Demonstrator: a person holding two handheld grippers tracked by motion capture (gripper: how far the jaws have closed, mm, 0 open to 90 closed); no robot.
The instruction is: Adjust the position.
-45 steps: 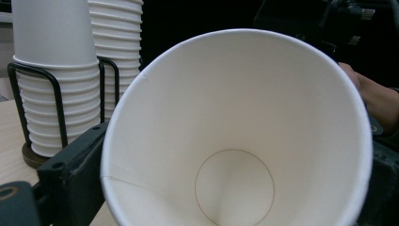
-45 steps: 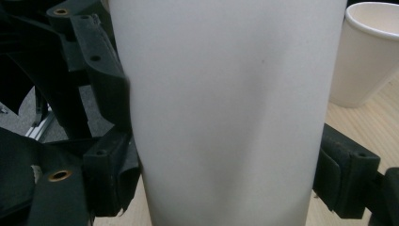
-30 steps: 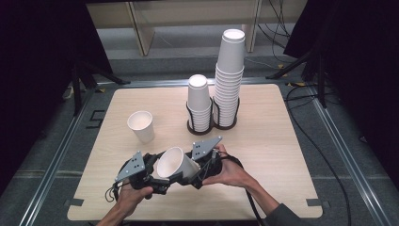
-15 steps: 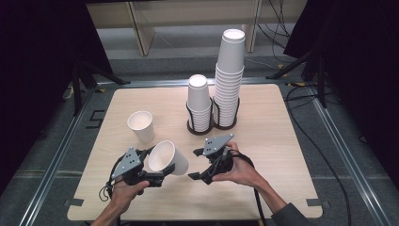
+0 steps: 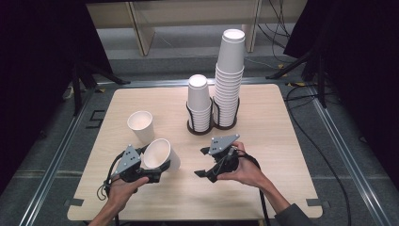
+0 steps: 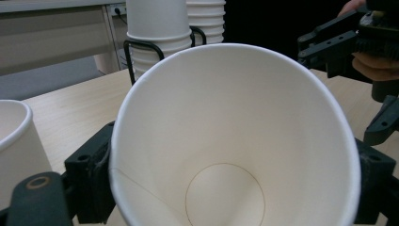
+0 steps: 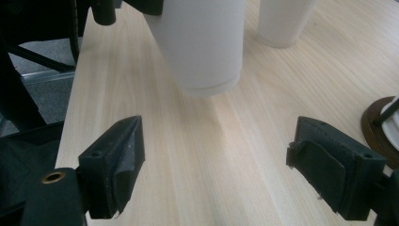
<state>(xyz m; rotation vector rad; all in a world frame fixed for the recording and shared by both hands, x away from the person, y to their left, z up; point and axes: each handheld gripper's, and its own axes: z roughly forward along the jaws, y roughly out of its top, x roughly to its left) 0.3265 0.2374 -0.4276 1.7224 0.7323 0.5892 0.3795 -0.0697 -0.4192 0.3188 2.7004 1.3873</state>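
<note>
While left gripper (image 5: 157, 170) clamps tilted cup (image 5: 160, 154) | right gripper (image 5: 207, 162) wide open, empty | standing cup (image 5: 140, 126) just beyond, left-nearer

White paper cup (image 5: 159, 154), empty, tilted, held above the table's front-left

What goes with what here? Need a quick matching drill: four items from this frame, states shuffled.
Items
1. tilted white paper cup
2. upright white paper cup
3. tall stack of white paper cups
4. right gripper

States
A. jaws open, holding nothing
B. stands alone on the wooden table
C. clamped in the left gripper
D. sits in a black wire holder

Pairs: 1-C, 2-B, 3-D, 4-A
</note>
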